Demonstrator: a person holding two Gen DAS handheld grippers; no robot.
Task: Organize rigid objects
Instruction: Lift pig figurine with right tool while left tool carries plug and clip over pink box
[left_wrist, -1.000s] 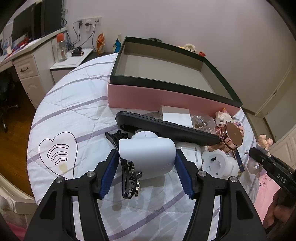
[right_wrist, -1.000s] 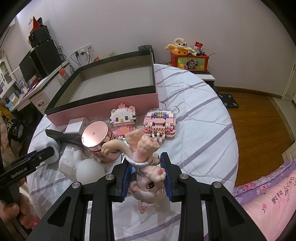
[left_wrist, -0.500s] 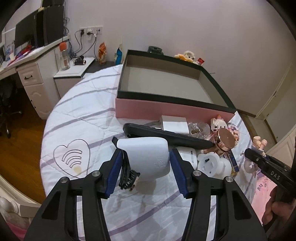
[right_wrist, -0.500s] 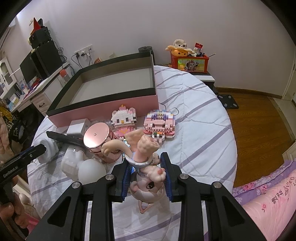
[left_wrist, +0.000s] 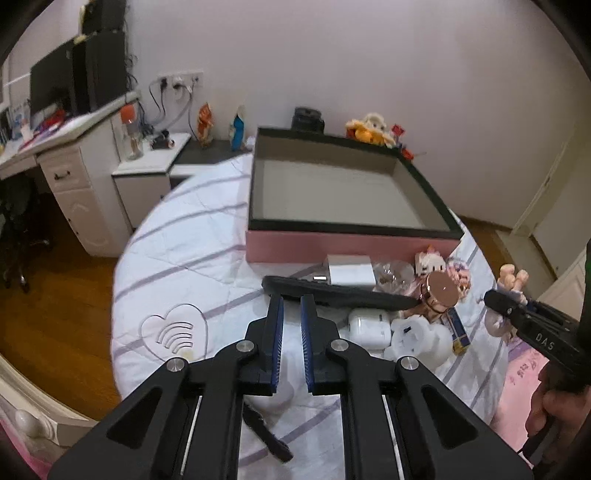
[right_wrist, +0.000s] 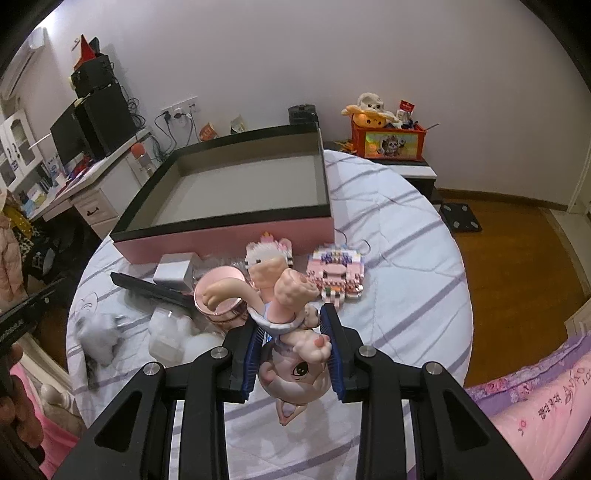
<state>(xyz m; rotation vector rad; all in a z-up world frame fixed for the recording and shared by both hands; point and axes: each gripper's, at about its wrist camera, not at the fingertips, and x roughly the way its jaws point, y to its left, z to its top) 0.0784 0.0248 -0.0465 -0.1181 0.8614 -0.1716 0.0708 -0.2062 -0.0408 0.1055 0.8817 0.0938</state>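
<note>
Pink box (right_wrist: 236, 236) holds nothing; toys remain beside it on the bed. Right tool (right_wrist: 293, 343) grips a pink figurine (right_wrist: 295, 354). Left tool (left_wrist: 291, 325) nearly closed, holding nothing.

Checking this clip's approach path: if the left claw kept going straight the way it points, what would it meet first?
Probably the long black case lying crosswise just beyond the left claw; the pink box sits behind it. Depth is uncertain in this fisheye view.

A monitor (left_wrist: 51, 86) stands on the white desk (left_wrist: 62, 162) beside the wall.
</note>
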